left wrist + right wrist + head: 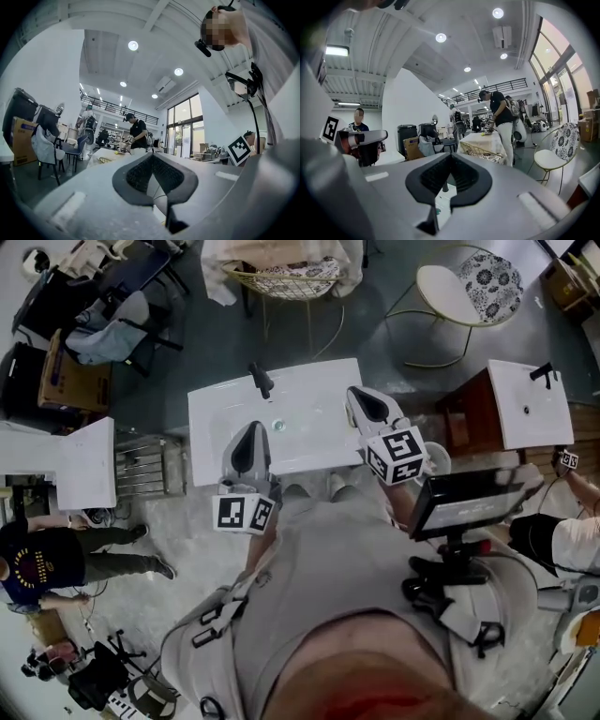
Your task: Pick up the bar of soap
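Note:
No bar of soap shows in any view. In the head view both grippers hover over the near edge of a white washbasin (309, 442) that has a black faucet (260, 379) and a drain (277, 426). My left gripper (254, 427) sits over the basin's front left part. My right gripper (362, 396) is at its right end. Both point away from me. In the left gripper view the left gripper (151, 157) has its dark pads meeting at the tips with nothing between them. The right gripper (450, 157) looks the same in the right gripper view.
A second white basin (530, 404) on a wooden cabinet stands at the right, with a black monitor (464, 501) on a stand in front of it. A patterned chair (469, 285) and a wire chair (286, 282) stand behind. A white unit (89, 465) and a person (56, 554) are at the left.

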A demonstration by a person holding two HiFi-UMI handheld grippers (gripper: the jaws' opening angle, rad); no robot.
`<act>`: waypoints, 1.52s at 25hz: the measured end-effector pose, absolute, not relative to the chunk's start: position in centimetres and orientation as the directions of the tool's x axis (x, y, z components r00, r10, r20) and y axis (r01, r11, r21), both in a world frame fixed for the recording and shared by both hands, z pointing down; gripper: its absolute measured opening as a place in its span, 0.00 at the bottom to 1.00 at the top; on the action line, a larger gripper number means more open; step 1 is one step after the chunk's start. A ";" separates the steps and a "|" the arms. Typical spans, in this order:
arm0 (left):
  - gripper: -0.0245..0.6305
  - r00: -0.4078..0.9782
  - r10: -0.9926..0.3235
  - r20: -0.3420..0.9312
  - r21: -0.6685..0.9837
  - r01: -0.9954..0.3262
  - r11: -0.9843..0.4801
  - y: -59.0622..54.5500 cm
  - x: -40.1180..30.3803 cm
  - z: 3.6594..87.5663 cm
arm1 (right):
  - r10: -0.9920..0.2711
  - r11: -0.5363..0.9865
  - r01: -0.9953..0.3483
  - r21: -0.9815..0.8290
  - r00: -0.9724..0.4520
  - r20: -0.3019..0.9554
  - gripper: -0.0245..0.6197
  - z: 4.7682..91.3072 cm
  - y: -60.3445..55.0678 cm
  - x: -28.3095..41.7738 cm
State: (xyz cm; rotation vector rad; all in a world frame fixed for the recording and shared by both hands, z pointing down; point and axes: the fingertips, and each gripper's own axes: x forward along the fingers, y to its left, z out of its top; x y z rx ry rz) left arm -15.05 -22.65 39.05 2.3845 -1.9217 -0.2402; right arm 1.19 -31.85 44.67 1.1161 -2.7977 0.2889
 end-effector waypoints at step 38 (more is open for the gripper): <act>0.04 0.319 -0.941 -0.114 0.153 -0.930 -0.334 -28.5 -17.6 38.8 | -0.741 0.663 -0.745 -0.075 -0.667 0.078 0.04 41.5 -34.7 -2.1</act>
